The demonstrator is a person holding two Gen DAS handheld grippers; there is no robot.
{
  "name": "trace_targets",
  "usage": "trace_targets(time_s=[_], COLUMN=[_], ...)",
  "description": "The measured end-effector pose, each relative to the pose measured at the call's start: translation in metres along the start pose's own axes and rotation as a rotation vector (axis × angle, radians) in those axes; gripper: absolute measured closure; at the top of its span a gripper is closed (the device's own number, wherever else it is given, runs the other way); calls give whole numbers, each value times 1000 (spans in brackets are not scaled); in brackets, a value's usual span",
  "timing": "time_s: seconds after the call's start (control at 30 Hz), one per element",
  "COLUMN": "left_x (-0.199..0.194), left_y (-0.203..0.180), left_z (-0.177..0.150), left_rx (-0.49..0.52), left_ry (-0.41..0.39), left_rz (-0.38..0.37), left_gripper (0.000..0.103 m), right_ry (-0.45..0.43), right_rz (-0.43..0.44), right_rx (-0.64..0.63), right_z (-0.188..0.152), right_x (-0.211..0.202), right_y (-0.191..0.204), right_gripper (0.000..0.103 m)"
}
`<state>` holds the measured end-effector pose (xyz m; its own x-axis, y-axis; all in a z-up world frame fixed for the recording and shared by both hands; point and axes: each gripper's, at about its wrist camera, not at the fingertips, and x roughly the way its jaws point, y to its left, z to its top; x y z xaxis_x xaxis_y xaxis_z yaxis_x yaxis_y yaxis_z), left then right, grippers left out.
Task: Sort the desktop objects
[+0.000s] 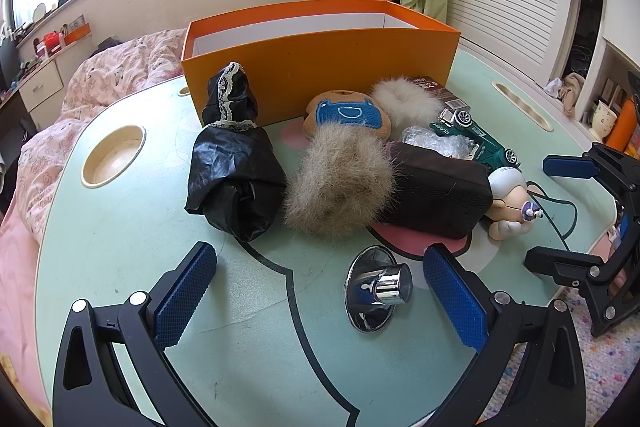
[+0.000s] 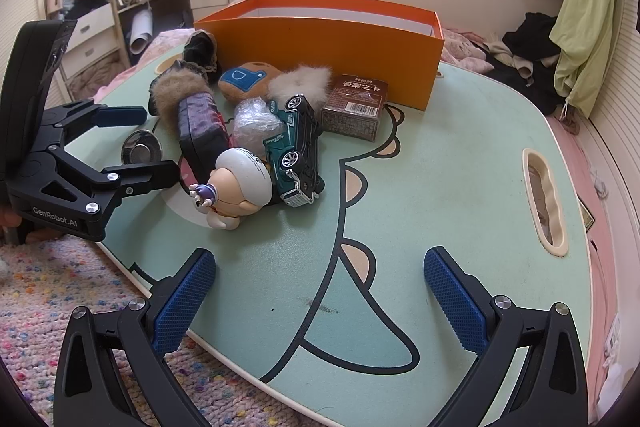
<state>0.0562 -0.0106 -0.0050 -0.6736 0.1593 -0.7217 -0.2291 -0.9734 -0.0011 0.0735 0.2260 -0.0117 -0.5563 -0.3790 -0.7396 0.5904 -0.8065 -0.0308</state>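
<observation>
An orange box point(image 1: 320, 67) point(image 2: 320, 39) stands open at the back of the green table point(image 1: 120, 227) point(image 2: 440, 167). In front of it lies a pile: black lace cloth point(image 1: 232, 163), a furry brown-cuffed dark item point(image 1: 340, 183) point(image 2: 192, 119), a brown plush with a blue patch point(image 1: 346, 115) point(image 2: 248, 81), white fluff point(image 1: 404, 99) point(image 2: 300, 81), a green toy car point(image 1: 476, 139) point(image 2: 296, 151), a figurine point(image 1: 508, 203) point(image 2: 236, 187), a brown card box point(image 2: 354, 107). A chrome knob point(image 1: 378, 287) point(image 2: 142, 147) sits between my left gripper's fingers. Left gripper point(image 1: 320, 295) point(image 2: 140, 143) is open. Right gripper point(image 2: 320, 299) point(image 1: 560, 211) is open over bare table.
A crinkled clear wrap point(image 2: 256, 121) lies in the pile. The table has a round cup recess point(image 1: 114, 155) and a slot handle point(image 2: 546, 199). A pink bed point(image 1: 60, 131) borders the table; a speckled rug point(image 2: 60, 291) lies below its near edge.
</observation>
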Motion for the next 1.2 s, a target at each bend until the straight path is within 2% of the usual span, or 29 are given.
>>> trace_targets(time_s=[0.97,1.0,1.07,1.1,1.17,1.2], left_x=[0,-1,-6,-8,-11,-12], left_y=[-1,-2,-6,-8,-9,-9], left_z=[1,1,0,-1,-1,0], left_rx=[3,10,35,47,60,63], left_ry=[-4,-10,-37,-49,-65,-68], left_rz=[0,-4,-22,-32,-45,-48], left_gripper=[1,3,27,35,72,72], right_ry=[0,0,0,0,-1,-1], right_rz=[0,0,1,1,-1,-1], right_rx=[0,0,0,0,0,1], right_z=[0,0,0,0,0,0], right_x=[1,1,1,1,1,1], right_y=[0,0,0,0,0,0], right_gripper=[0,0,0,0,0,0])
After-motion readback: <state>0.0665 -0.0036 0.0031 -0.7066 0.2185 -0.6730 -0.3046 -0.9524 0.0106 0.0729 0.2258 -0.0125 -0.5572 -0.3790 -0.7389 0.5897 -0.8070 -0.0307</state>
